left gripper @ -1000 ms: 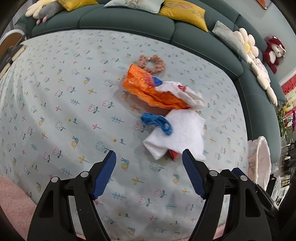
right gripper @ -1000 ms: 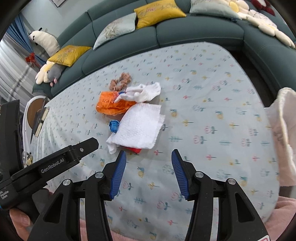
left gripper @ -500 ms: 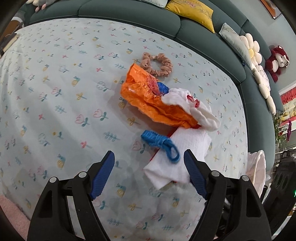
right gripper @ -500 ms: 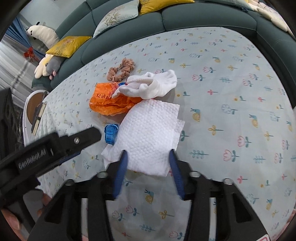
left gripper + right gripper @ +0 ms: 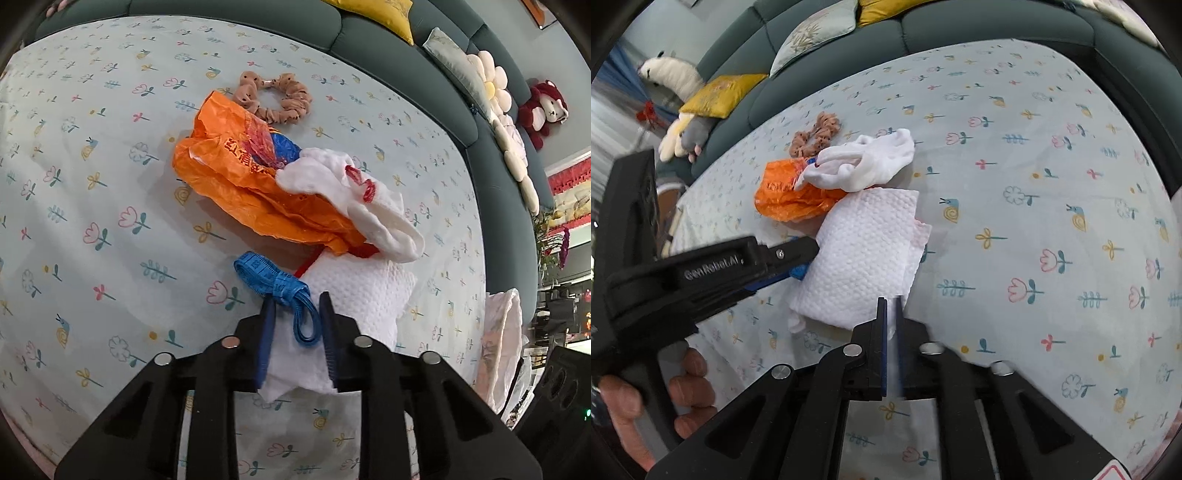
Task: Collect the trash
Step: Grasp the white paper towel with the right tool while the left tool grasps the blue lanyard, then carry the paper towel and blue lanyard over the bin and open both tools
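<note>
Left wrist view: the left tongs have come down over the near end of the litter pile on the flowered tabletop, and their jaws have just been closing. They now stand narrow around the loop of the blue tape measure and the near edge of the white paper towel beneath it. Whether the pads actually bite I cannot tell. Behind lie the orange plastic bag, a white sock draped over it, and a brown hair scrunchie just past the bag.

Right wrist view: the right tongs have dropped to the towel's near corner, where before they hung back over bare cloth. Their jaws have just been closing too, and a strip of white towel sits pinched between them. The left tongs reach in from the side, with a hand on their grip.

To my eye, both are set to lift the towel; the bag and sock wait.
</note>
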The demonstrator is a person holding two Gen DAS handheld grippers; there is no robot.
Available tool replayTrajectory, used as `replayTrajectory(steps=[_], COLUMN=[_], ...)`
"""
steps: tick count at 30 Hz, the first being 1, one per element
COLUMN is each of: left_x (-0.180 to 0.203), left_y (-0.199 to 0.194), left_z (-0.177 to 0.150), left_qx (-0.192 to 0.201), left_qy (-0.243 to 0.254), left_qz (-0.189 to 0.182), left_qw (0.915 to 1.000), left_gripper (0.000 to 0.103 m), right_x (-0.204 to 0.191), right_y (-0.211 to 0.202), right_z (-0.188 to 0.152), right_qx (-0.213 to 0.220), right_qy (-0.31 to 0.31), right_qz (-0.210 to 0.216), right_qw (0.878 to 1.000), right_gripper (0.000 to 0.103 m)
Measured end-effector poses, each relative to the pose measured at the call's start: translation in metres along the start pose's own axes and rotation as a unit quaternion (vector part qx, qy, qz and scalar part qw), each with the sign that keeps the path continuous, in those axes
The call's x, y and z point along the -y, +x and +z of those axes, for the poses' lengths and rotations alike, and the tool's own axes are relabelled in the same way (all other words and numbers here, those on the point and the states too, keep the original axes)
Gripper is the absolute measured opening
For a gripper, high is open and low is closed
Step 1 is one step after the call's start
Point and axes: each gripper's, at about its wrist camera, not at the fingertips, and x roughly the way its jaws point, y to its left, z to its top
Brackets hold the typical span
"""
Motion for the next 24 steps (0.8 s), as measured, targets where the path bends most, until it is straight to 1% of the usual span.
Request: replayTrajectory(steps=[1,3,7,8,10,11,12,18,24], left_x=[0.000,-0.001,-0.001,-0.001,0.000,0.001,0.001,0.015,0.047], left_y=[0.000,-0.002,-0.005,-0.005,-0.007,-0.008,-0.009,-0.027,-0.050], left_z=[-0.001,-0.003,-0.010,-0.013,-0.017,-0.018,-0.019,-0.026,-0.033], left_qx=[-0.001,-0.005,-0.007,-0.008,-0.007,-0.007,-0.006,0.009,0.035], left_qy=[-0.001,-0.001,-0.001,-0.001,0.002,0.003,0.003,0.014,0.049], left_qz=[-0.002,-0.009,-0.009,-0.009,-0.003,-0.002,-0.001,-0.001,-0.001], left_qw=[1.0000,1.0000,0.9999,0.9999,1.0000,1.0000,1.0000,0.9999,0.9982], left_gripper=[0.017,0.016,0.015,0.015,0.015,0.015,0.015,0.014,0.014], right_x=[0.001,0.000,-0.005,-0.007,-0.013,-0.013,-0.014,-0.010,0.007], right_y=[-0.001,-0.002,0.005,0.005,0.006,0.005,0.002,-0.038,-0.093], right_z=[0.000,0.000,-0.001,-0.003,-0.005,-0.007,-0.007,-0.007,-0.001], right_qx=[0.002,0.007,-0.005,-0.007,-0.010,-0.011,-0.009,0.045,0.111], right_qy=[0.003,0.007,0.004,0.000,-0.014,-0.017,-0.020,-0.029,-0.010], right_qz=[0.005,0.014,0.034,0.035,0.031,0.031,0.030,0.024,0.015], right_qw=[1.000,1.000,0.999,0.999,0.999,0.999,0.999,0.998,0.994], right_gripper=[0.037,0.049,0.048,0.045,0.011,0.004,0.003,0.003,0.003])
